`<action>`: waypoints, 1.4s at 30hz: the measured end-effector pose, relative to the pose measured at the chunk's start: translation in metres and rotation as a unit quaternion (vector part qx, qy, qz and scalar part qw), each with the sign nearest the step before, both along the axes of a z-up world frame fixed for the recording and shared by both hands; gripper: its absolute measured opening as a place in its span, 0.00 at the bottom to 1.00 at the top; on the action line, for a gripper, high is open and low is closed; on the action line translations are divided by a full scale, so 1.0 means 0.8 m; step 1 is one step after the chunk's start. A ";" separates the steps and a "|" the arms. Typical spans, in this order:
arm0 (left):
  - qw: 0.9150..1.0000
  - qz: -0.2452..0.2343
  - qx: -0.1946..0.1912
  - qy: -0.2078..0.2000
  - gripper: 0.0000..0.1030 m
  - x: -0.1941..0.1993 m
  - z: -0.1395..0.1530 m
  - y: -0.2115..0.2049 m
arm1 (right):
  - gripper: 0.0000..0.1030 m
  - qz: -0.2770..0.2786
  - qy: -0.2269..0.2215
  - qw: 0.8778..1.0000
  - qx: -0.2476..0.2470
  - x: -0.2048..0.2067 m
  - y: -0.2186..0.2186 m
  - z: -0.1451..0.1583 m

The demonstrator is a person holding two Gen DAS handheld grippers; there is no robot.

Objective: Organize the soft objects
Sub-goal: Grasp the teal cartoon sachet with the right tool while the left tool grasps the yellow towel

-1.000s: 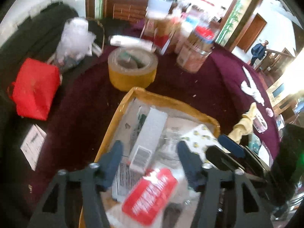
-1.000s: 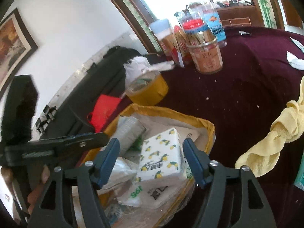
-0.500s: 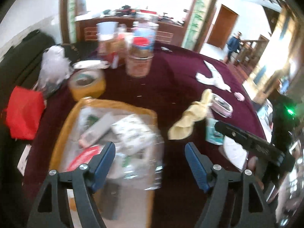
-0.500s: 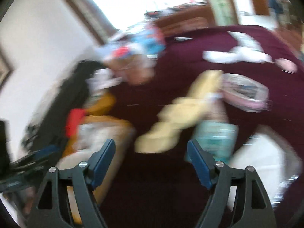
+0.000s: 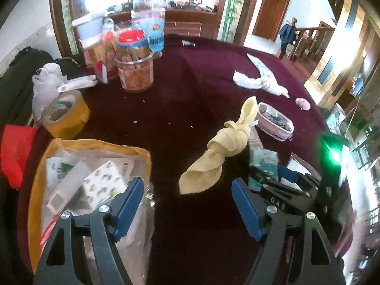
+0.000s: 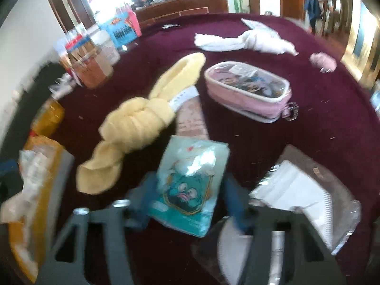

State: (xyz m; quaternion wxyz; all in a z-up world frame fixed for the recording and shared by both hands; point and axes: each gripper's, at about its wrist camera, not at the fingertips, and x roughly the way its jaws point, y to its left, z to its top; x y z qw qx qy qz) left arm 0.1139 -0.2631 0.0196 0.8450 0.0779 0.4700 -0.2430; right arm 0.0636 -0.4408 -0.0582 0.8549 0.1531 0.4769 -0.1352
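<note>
Now both your grippers hover over the maroon tabletop.
Nearest, your right gripper has its fingers spread either side of the teal tissue pack; whether they touch it is too blurred to tell. Your left gripper is wide and holds nothing, beside the yellow-rimmed bin. Beyond lie the knotted yellow towel, pink pouch and white towel.

Knotted towel at table centre, bag of packets at eight o'clock, jars at eleven, zip pouch at two, tissue pack at five.
</note>
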 end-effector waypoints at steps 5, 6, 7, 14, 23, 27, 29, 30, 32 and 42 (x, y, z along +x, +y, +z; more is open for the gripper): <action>0.999 -0.012 0.027 0.021 0.78 0.027 -0.024 -0.037 | 0.15 -0.017 -0.044 0.993 0.108 -0.018 -0.039 0.011; 0.999 -0.017 0.030 0.020 0.78 0.030 -0.026 -0.044 | 0.15 -0.028 -0.057 0.991 0.122 -0.024 -0.049 0.014; 0.999 -0.021 0.034 0.021 0.78 0.036 -0.028 -0.054 | 0.14 -0.034 -0.062 0.990 0.125 -0.026 -0.053 0.016; 0.995 -0.057 0.074 0.040 0.80 0.071 -0.066 -0.131 | 0.12 -0.094 -0.104 0.984 0.112 -0.043 -0.081 0.031; 0.990 -0.070 0.085 0.082 0.47 0.081 -0.111 -0.172 | 0.12 -0.091 -0.112 0.982 0.126 -0.045 -0.088 0.030; 0.992 -0.055 0.063 0.090 0.47 0.069 -0.092 -0.148 | 0.12 -0.069 -0.123 0.979 0.146 -0.045 -0.082 0.032; 0.992 -0.038 0.023 0.115 0.47 0.058 -0.073 -0.116 | 0.12 -0.048 -0.140 0.978 0.146 -0.046 -0.074 0.040; 0.992 -0.032 0.007 0.124 0.47 0.050 -0.063 -0.101 | 0.12 -0.035 -0.149 0.977 0.147 -0.047 -0.069 0.044; 0.990 -0.026 -0.031 0.133 0.47 0.028 -0.039 -0.064 | 0.12 -0.013 -0.160 0.975 0.154 -0.047 -0.062 0.048; 0.980 0.051 -0.166 0.094 0.47 -0.078 0.053 0.157 | 0.12 0.099 -0.186 0.964 0.163 -0.050 -0.002 0.062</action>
